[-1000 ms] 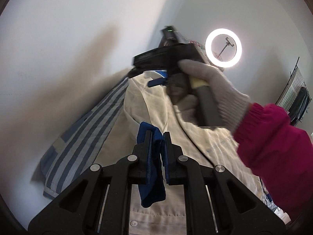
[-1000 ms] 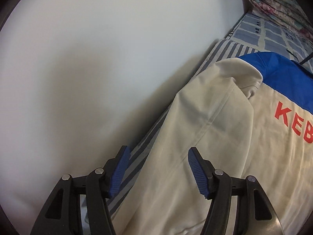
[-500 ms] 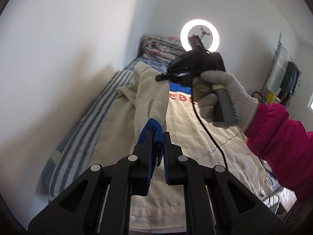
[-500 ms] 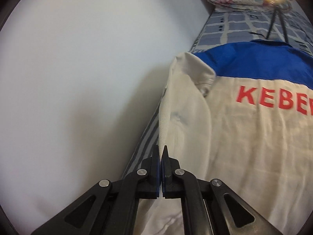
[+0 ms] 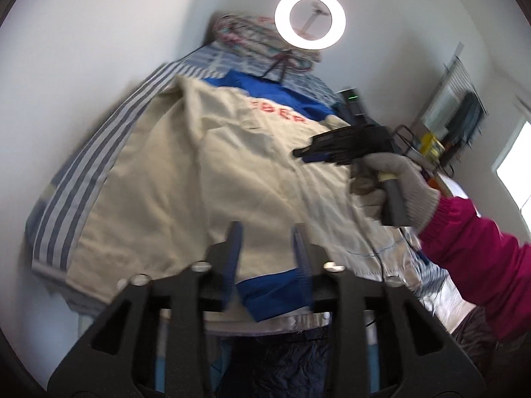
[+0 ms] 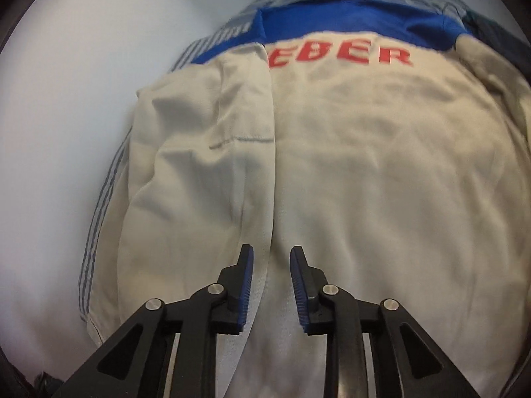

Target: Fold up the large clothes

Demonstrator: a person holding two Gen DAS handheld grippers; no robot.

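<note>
jacket [image 6: 365, 172]: cream, spread flat on striped bed [image 5: 83, 165]
left gripper [image 5: 267, 248]: jaws just parted, blue cuff [image 5: 272, 293] loose between
right gripper [image 6: 271, 265]: just reopening, nothing held

A cream jacket [image 5: 186, 179] with a blue yoke and red lettering is lying spread over a bed [image 5: 76, 179] covered in a blue-and-white striped sheet, beside a white wall. The left tongs [image 5: 267, 248] are standing parted, having just been opening, and the jacket's blue cuff [image 5: 272, 293] is sitting low between them, with no pad visibly pressing on it. A gloved hand [image 5: 395, 185] in a magenta sleeve [image 5: 478, 265] is holding the right tongs [image 5: 308, 156] above the jacket's right side; blur is hiding their gap. A ring light [image 5: 310, 19] is glowing beyond folded bedding [image 5: 245, 38].
</note>
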